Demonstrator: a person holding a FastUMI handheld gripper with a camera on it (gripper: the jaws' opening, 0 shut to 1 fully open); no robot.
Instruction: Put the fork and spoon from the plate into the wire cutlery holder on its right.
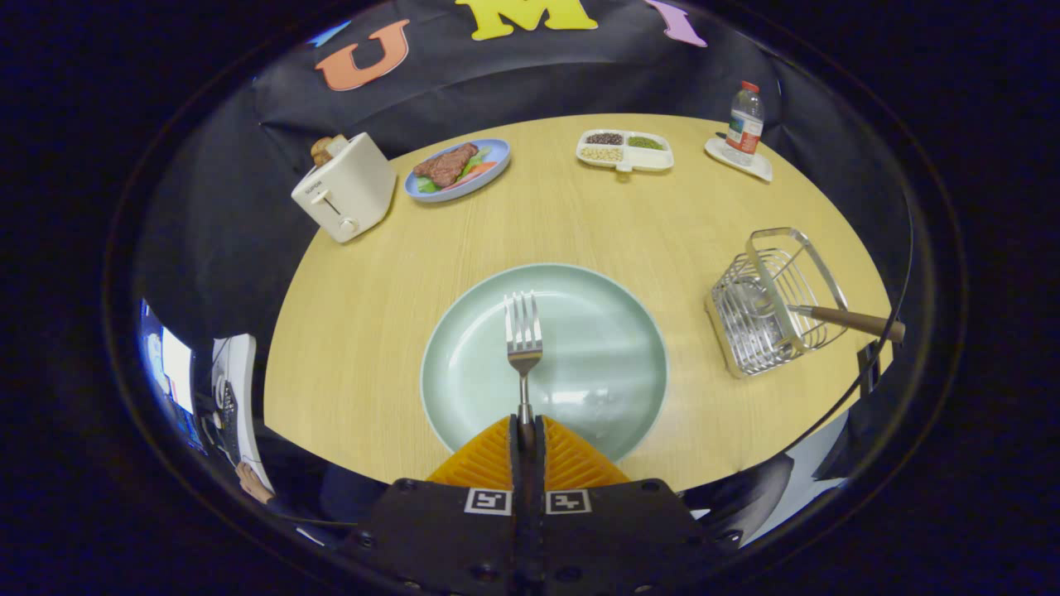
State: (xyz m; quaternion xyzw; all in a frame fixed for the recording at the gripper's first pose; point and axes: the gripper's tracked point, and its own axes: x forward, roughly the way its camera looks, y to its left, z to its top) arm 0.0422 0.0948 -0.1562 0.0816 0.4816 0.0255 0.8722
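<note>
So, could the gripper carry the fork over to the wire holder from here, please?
Probably yes: the gripper is shut on the fork handle above the plate, and bare table lies between it and the wire holder, where a wooden-handled utensil already rests.

The gripper [527, 430] shows at the bottom centre of the frame. Its two fingers [489, 459] are wedge-shaped, broad at the base and narrowing forward, with faces ribbed in fine diagonal ridges. They stand pressed together along a thin dark seam. Behind them sits a wide matte black body with angled shoulders. Two small square black-and-white markers [488, 501] lie side by side at its front edge. Round screw heads [479, 570] dot its lower part.
</note>
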